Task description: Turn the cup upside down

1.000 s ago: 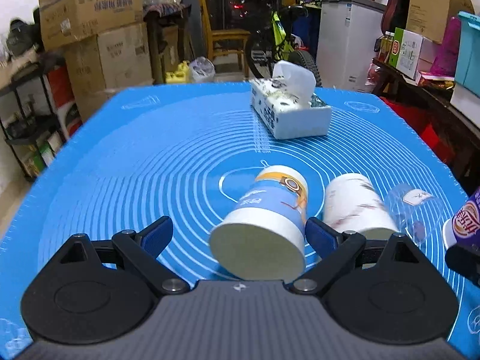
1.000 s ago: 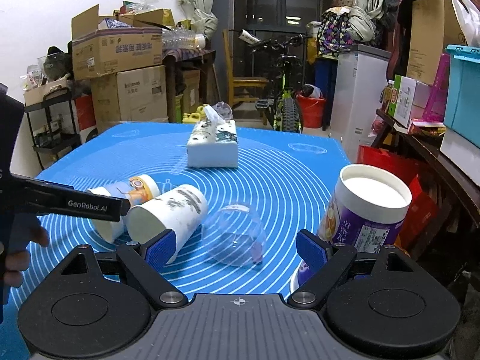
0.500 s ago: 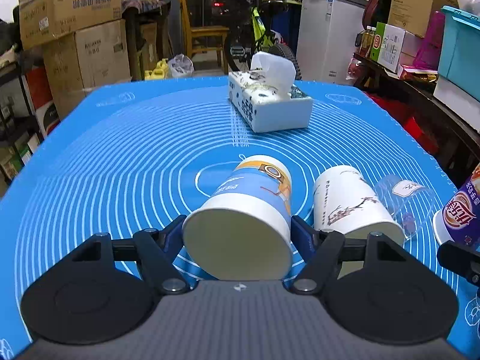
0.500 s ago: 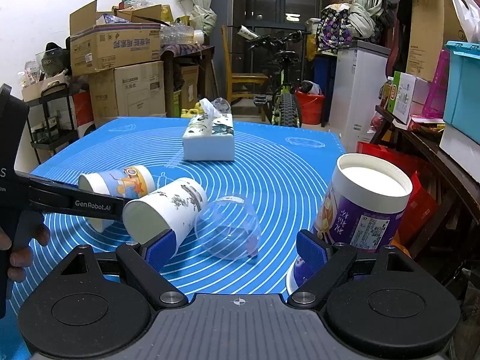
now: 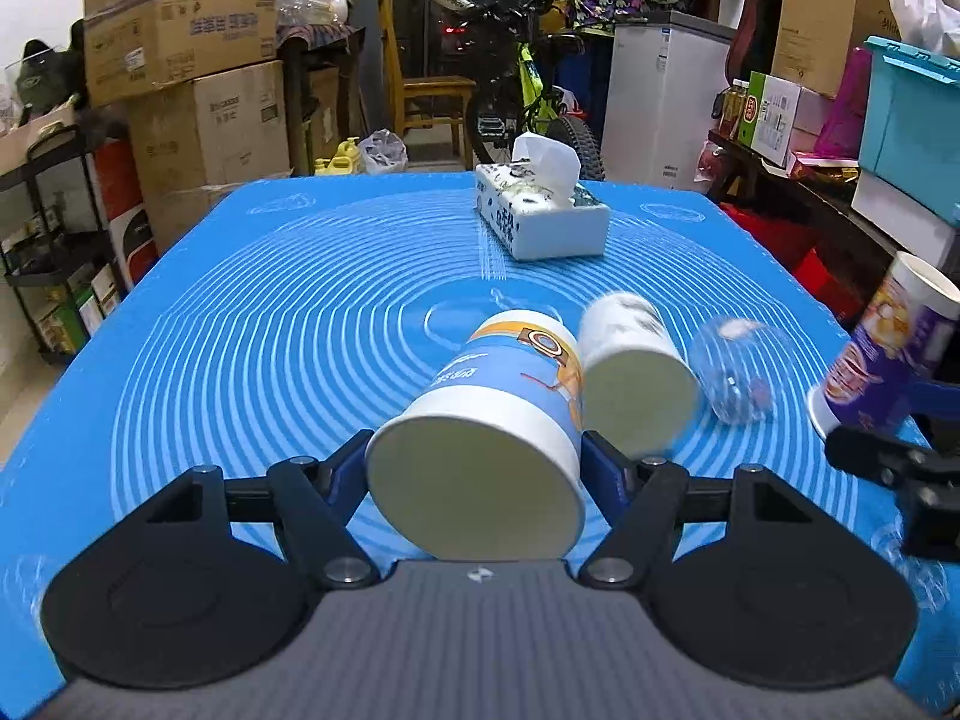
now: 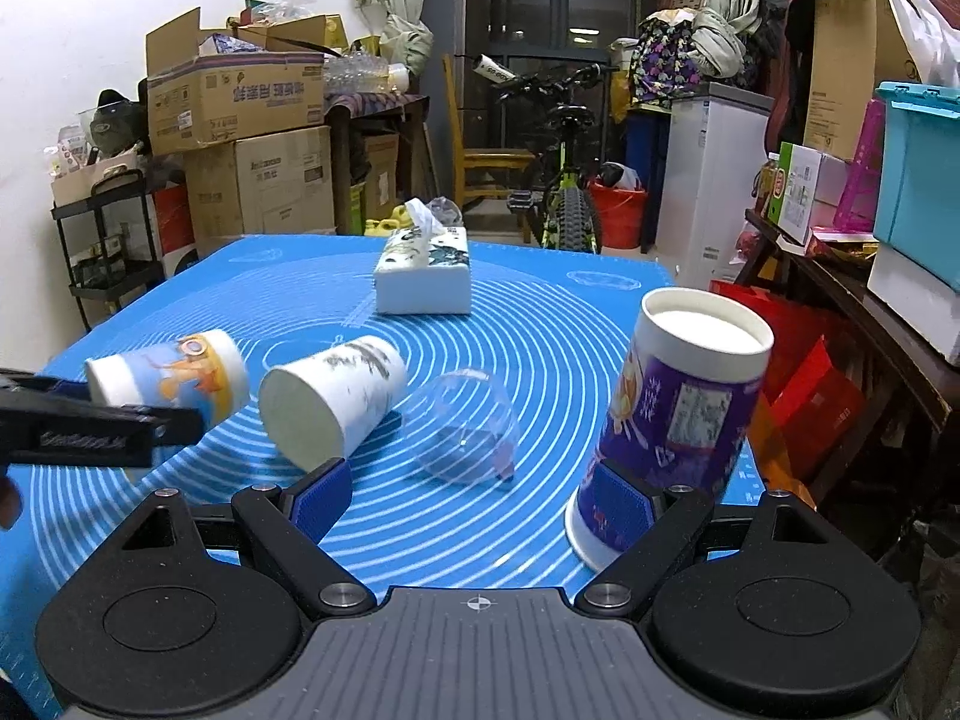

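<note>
My left gripper [image 5: 474, 468] is shut on a blue cartoon paper cup [image 5: 498, 414], held on its side and lifted off the blue mat [image 5: 270, 312], its open mouth towards the camera. The same cup shows in the right wrist view [image 6: 174, 375], with the left gripper [image 6: 96, 429] clamping it. My right gripper [image 6: 474, 495] is open, and its right finger touches a tilted purple cup [image 6: 678, 420]. A white printed cup [image 6: 336, 396] and a clear plastic cup [image 6: 465, 429] lie on their sides on the mat.
A tissue box [image 5: 537, 216] stands at the far middle of the mat. The mat's right edge [image 6: 720, 360] drops off beside a dark side table. Cardboard boxes [image 5: 192, 60], a bicycle [image 5: 528, 84] and a white fridge [image 5: 660, 96] stand behind.
My left gripper closed on the blue cartoon cup and lifted it off the mat. The purple cup at my right gripper has tilted to the right.
</note>
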Available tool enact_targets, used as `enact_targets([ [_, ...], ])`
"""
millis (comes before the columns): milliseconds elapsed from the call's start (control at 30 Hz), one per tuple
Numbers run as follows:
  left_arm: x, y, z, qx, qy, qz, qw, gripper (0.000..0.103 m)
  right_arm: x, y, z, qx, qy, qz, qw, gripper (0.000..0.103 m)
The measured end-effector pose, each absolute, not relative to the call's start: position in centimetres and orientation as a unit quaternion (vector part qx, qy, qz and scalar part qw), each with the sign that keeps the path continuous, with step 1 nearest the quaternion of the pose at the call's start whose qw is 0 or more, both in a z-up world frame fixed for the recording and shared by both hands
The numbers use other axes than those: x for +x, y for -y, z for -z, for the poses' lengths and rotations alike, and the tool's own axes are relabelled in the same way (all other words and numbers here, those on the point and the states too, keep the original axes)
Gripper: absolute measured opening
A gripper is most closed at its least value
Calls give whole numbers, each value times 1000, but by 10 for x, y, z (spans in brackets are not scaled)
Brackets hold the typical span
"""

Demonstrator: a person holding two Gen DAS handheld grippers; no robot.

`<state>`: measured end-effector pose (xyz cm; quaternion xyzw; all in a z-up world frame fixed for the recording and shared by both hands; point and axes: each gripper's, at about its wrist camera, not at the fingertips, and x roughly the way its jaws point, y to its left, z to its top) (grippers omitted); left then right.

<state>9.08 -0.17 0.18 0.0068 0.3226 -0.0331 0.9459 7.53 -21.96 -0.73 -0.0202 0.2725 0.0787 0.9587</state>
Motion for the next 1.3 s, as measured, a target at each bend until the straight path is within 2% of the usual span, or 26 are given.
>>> enact_targets([
  [533, 59, 7, 26, 2, -370, 46, 928, 75, 48, 208, 17, -31, -298, -81, 951, 89],
  [767, 59, 5, 31, -2, -387, 55, 920, 87, 49, 205, 19, -36, -302, -81, 949, 89],
  [1300, 43, 3, 11, 15, -361, 70, 930, 98, 44, 195, 11, -41, -298, -90, 949, 89],
])
